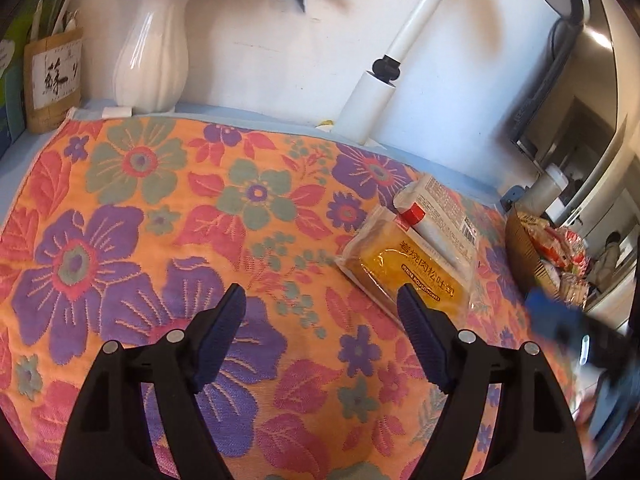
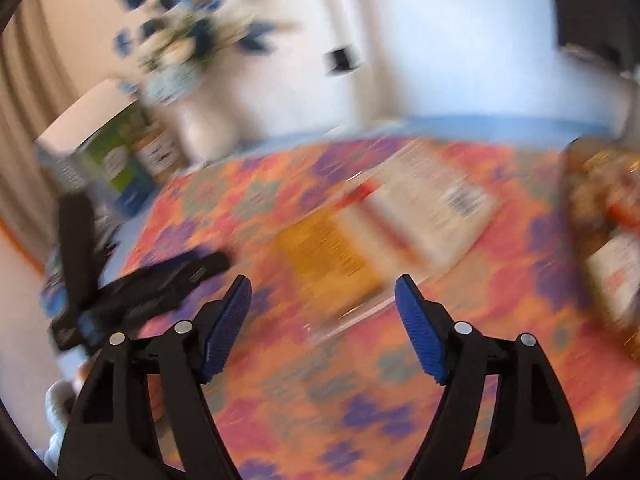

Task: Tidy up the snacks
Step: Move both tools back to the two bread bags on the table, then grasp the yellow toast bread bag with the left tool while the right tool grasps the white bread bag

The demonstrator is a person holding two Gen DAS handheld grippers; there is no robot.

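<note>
We hold the left gripper over the floral cloth, jaws wide with nothing between them. The yellow bread pack lies at two o'clock, touching the white snack pack just behind it. The snack basket sits at three o'clock. Our right gripper hovers wide open too, its view badly blurred, with the bread pack at twelve o'clock

Yellow bread packet: clear wrapper, lying flat on the floral cloth. White snack packet: red band, barcode up, overlapping its far edge. Basket: holds more packets.
</note>
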